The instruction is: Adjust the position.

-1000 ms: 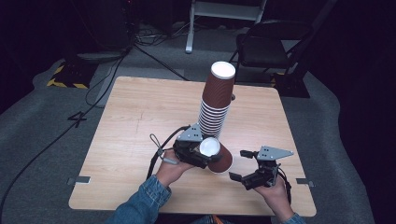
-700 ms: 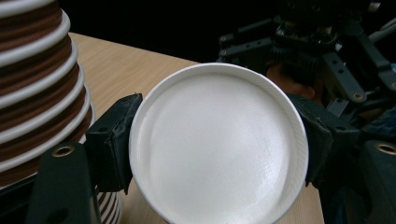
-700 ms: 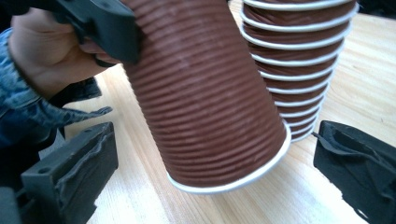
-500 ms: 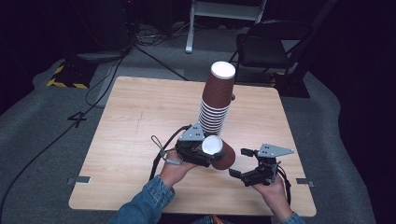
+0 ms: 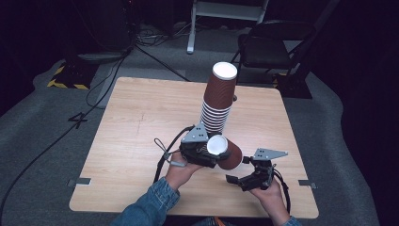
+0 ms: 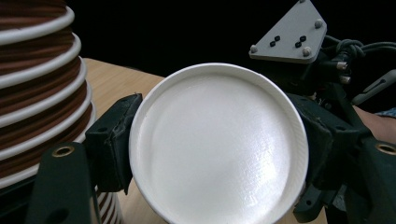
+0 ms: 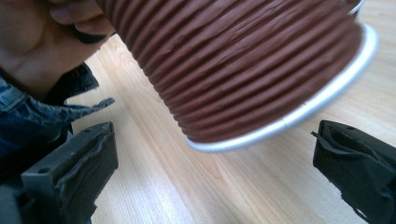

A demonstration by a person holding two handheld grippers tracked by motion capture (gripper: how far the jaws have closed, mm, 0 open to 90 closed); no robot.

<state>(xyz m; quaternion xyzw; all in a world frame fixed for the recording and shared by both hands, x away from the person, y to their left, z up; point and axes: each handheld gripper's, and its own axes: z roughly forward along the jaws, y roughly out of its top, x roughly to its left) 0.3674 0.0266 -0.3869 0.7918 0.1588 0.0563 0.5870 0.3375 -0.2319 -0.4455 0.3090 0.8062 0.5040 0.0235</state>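
Observation:
A tall stack of brown ribbed paper cups [image 5: 217, 101] stands upside down at the table's middle, its white rims ringed near the bottom. My left gripper [image 5: 214, 153] is shut on a single brown cup [image 5: 230, 156] just in front of the stack. The cup is tipped on its side, its white base [image 6: 219, 144] between the left gripper's pads and its mouth pointing right. My right gripper [image 5: 238, 169] stands open just right of the cup's mouth. In the right gripper view the cup's ribbed wall [image 7: 243, 60] and white rim [image 7: 289, 121] hang above the wide-apart jaws of the right gripper [image 7: 215, 172].
The wooden table [image 5: 136, 122] has bare room to the left and behind the stack. The stack [image 6: 37, 93] rises close at the left in the left gripper view. A dark chair [image 5: 273, 52] and cables [image 5: 155, 52] lie on the grey floor beyond the far edge.

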